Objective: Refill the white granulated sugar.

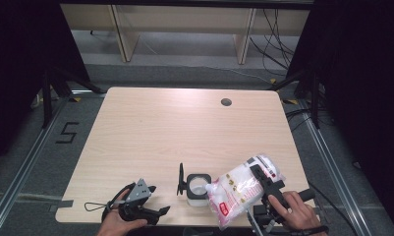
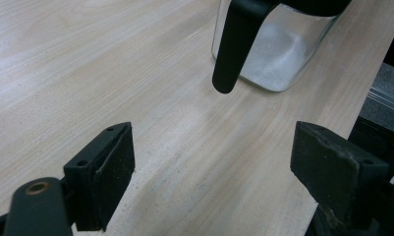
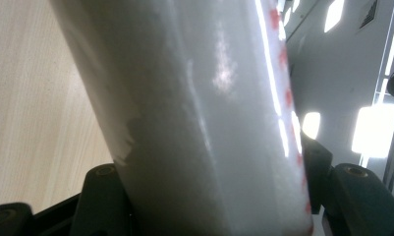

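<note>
Bag (image 1: 243, 189) of white granules, soft clear plastic with red print, hangs tilted over the tabletop's (image 1: 184, 128) near edge, its lower corner at the mouth of the glass jar (image 1: 197, 189). Judged limp, shifting and slippery; best held across the upper body. Right gripper (image 1: 263, 179) has its fingers clamped on the bag's upper part. Left gripper (image 1: 153, 199), fingers apart and empty, rests left of the jar, near the black lid (image 1: 181, 180).

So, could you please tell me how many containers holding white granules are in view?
2: a clear jar with a black handle standing near the table's front edge, and a plastic bag tilted over it, clamped in the right gripper.
</note>
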A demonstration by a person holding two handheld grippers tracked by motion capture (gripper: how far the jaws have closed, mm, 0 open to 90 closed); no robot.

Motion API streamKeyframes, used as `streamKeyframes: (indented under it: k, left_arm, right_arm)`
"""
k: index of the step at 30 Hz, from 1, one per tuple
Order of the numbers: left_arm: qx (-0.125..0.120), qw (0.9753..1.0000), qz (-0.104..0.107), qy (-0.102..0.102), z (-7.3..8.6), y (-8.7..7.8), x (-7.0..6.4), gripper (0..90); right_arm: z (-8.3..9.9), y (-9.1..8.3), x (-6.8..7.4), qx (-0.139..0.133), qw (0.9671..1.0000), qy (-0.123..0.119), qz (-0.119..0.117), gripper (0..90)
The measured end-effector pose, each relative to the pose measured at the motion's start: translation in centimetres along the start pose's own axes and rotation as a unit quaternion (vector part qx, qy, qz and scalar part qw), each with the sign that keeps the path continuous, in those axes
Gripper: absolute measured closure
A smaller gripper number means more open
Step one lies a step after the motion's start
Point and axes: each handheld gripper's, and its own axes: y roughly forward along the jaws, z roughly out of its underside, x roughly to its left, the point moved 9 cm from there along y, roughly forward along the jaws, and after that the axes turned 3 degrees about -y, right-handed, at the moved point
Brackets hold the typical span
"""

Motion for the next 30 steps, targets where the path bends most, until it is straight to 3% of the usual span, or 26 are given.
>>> streamKeyframes:
  k: [14, 16, 17, 19, 21, 25, 26, 27, 30]
  left_arm:
    - [-0.002, 1.0, -0.001, -0.002, -0.04, -0.01, -0.05, 16.3]
    - [0.0, 1.0, 0.001, -0.005, 0.0, -0.01, -0.11, 16.4]
    - [0.01, 1.0, -0.001, 0.002, 0.12, -0.17, 0.01, 16.3]
    - [-0.001, 1.0, 0.001, -0.006, 0.0, 0.01, -0.09, 16.3]
    - [0.002, 1.0, -0.003, 0.001, 0.01, -0.05, 0.05, 16.3]
    - [-0.001, 1.0, 0.001, -0.002, -0.03, 0.0, -0.04, 16.3]
    - [0.001, 1.0, -0.002, -0.001, 0.02, -0.02, 0.02, 16.3]
    - [0.002, 1.0, 0.002, -0.008, 0.0, -0.05, -0.13, 16.3]
    - [-0.003, 1.0, 0.0, -0.001, -0.07, 0.0, -0.02, 16.3]
  right_arm:
    - [-0.02, -0.05, -0.01, 0.001, 1.0, 0.0, 0.002, 42.7]
    - [-0.2, 0.11, -0.05, -0.01, 0.9999, 0.008, 0.01, 42.8]
    - [-0.02, -0.06, 0.63, 0.004, 0.9994, 0.035, -0.005, 42.7]
    - [0.0, -0.07, 0.4, 0.005, 0.9997, 0.023, -0.002, 42.7]
    - [-0.22, 0.15, 0.2, -0.007, 0.9999, 0.012, 0.007, 42.7]
    - [-0.06, 0.05, 0.23, 0.002, 1.0, 0.007, -0.002, 42.7]
    - [-0.15, 0.2, 0.39, -0.008, 0.9997, 0.023, 0.004, 42.7]
    - [-0.11, 0.02, 0.21, 0.0, 1.0, 0.009, -0.002, 42.7]
    - [-0.3, 0.08, 0.0, -0.008, 0.9999, 0.009, 0.006, 42.7]
